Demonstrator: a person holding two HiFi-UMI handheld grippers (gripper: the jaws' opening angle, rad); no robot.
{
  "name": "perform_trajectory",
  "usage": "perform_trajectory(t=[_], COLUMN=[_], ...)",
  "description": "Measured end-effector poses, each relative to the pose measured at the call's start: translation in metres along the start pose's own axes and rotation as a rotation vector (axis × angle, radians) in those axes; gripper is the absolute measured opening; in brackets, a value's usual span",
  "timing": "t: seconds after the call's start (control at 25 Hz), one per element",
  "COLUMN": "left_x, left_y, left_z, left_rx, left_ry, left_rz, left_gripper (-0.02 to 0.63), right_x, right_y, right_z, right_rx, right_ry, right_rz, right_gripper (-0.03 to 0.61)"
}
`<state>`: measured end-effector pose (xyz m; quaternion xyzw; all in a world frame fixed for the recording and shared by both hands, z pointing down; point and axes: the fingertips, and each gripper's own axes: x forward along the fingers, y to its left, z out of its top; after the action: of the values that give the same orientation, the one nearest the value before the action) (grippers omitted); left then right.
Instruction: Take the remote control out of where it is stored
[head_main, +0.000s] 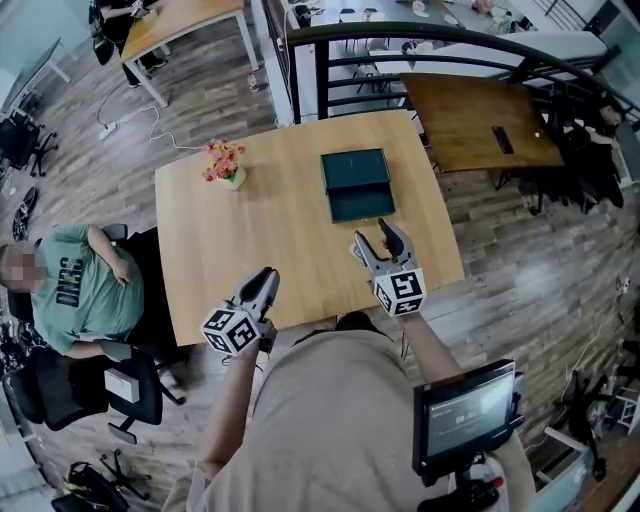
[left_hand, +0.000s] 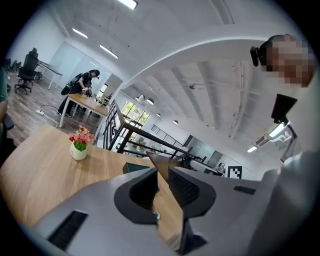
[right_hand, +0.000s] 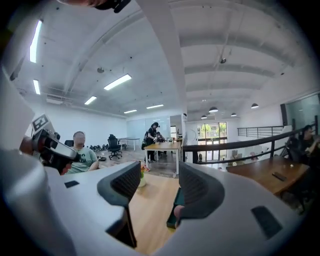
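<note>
A seated person in a green T-shirt fills the left of the head view, beside a light wooden table. A small pale pot of pink and red flowers stands at the table's upper left. At the near edge, lower centre of the frame, the left gripper hangs with its jaws almost together, only a thin slit between them and nothing in it. Right of centre lies a flat dark green rectangular box, judged the likeliest store for the remote control, which shows in no view. Whether the box is lidded or partly open cannot be told. Just below it the right gripper is poised with its jaws partway apart and empty. Farther right, on a darker brown table, rests a slim black slab that may or may not be a remote. The risks ahead are two: the box could skate across the smooth tabletop if one gripper prises at it while the other fails to brace it, and a slim remote pinched at its edge could slip from the pads. The count is one seated person, one flowerpot, two grippers, one box, two tables and one black slab.
</note>
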<state>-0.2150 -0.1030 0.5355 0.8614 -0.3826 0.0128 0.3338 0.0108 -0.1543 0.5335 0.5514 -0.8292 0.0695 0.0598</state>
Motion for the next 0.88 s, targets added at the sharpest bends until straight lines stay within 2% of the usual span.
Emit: perform_trajectory(t=[0.2, 0.44, 0.68, 0.88], left_x=[-0.056, -0.111, -0.13, -0.127], left_y=[-0.013, -0.023, -0.024, -0.035], left_z=[0.017, 0.0, -0.04, -0.065], left_rx=[0.006, -0.013, 0.018, 0.027], left_ry=[-0.077, -0.115, -0.052, -0.011], left_rz=[-0.042, -0.081, -0.122, -0.156], left_gripper=[0.072, 0.072, 0.072, 0.072], right_x=[-0.038, -0.087, -0.135, -0.162], right_y=[0.055, 0.112, 0.154, 0.156], right_z=[0.05, 0.072, 0.073, 0.061], right_rx=[-0.038, -0.103, -0.166, -0.189], right_ry=[-0.094, -0.13, -0.113, -0.094], right_rz=[-0.013, -0.03, -0.042, -0.078], right_gripper=[0.23, 0.229, 0.229, 0.229])
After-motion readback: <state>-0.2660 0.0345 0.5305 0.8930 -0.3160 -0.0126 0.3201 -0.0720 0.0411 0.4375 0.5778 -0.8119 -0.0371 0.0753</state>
